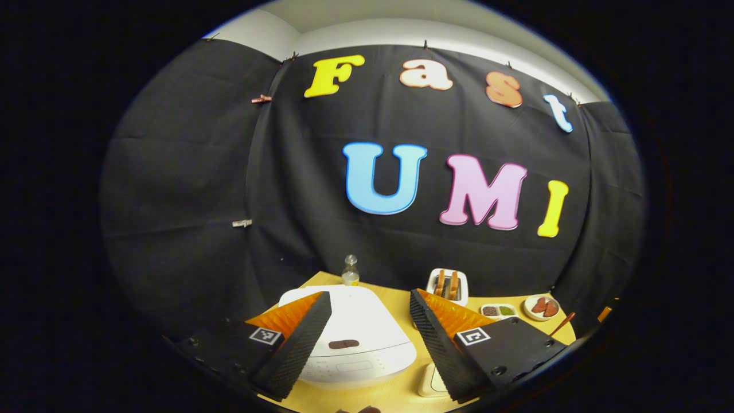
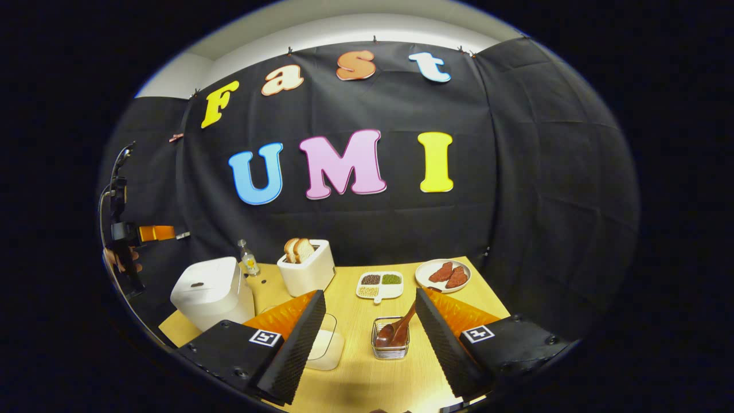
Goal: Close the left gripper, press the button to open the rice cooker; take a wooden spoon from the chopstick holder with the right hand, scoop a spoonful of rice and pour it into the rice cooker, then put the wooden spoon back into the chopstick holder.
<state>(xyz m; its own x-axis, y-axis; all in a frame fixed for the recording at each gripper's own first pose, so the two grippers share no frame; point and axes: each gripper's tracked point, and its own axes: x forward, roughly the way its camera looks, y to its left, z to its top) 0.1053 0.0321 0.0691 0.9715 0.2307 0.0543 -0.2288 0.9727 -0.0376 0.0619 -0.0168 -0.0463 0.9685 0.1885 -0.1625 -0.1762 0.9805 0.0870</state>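
The white rice cooker (image 1: 355, 321) stands with its lid down and a dark oval button (image 1: 344, 344) on its front top. My left gripper (image 1: 370, 297) hovers over it, open, one finger on each side of the lid. In the right gripper view the cooker (image 2: 212, 292) is at the left, with the left gripper (image 2: 123, 241) and a hand behind it. A wire chopstick holder (image 2: 390, 339) holds the wooden spoon (image 2: 401, 328). My right gripper (image 2: 370, 293) is open, and the holder lies between its fingers, apart from both. A shallow rice container (image 2: 328, 346) is partly hidden by one finger.
On the wooden table (image 2: 367, 378) stand a white toaster (image 2: 307, 267) with bread, a small bottle (image 2: 248, 258), a divided dish (image 2: 379, 285) of grains and a plate (image 2: 442, 274) of meat slices. Black cloth walls close the back and sides.
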